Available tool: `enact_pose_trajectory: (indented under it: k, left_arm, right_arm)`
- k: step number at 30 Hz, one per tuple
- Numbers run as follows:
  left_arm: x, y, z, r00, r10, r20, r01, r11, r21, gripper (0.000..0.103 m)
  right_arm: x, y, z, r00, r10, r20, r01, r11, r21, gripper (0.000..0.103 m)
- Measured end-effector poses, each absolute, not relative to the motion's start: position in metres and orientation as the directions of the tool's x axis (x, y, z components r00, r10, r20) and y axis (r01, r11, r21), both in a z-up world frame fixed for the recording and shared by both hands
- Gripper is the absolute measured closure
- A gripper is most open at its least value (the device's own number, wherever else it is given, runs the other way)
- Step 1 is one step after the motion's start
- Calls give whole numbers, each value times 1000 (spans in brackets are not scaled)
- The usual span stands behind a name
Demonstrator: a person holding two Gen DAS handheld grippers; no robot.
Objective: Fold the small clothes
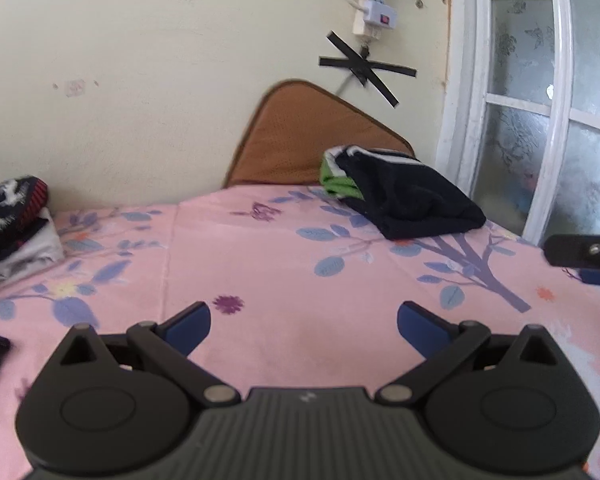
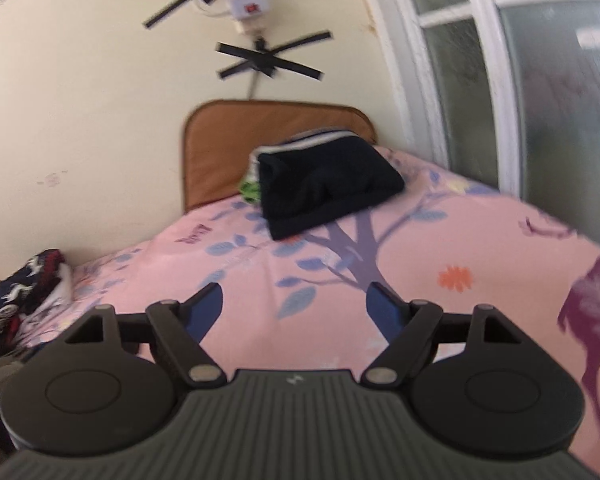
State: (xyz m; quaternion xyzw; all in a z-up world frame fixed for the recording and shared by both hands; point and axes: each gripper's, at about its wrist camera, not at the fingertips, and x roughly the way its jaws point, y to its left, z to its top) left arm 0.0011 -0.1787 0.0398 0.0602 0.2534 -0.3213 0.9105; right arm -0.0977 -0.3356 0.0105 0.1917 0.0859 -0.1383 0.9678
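- A folded dark navy garment (image 2: 324, 184) lay on the pink bed, atop folded green clothes (image 1: 338, 184).
- Unfolded patterned clothes (image 1: 12, 216) sat heaped at the bed's left edge.

One folded stack (image 1: 404, 196), one unfolded heap (image 1: 16, 224), one cushion (image 1: 300, 136).

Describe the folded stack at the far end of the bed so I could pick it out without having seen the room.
On the pink floral bedsheet, look toward the brown cushion leaning against the wall. In front of it sits the folded stack: a dark navy garment on top, green showing beneath. The patterned pile at left is loose.
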Motion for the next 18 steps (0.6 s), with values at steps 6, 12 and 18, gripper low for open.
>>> enact_pose_trajectory:
  k: [6,12,18]
  left_arm:
    - [-15,-167,86,665,-586,-464,634,771,-64,0]
    - [-21,-172,118,672,-566,-478,634,773,-25,0]
    - [-35,-176,142,683,-570,-458,640,768,-2,0]
  right_arm:
    - [-121,-322,39,959,-206,-193,254,929,269,17]
    - [-137,-316,57,972,-155,-176,197,947,252,16]
    - [-152,-322,65,980,-146,-138,179,945,273,16]
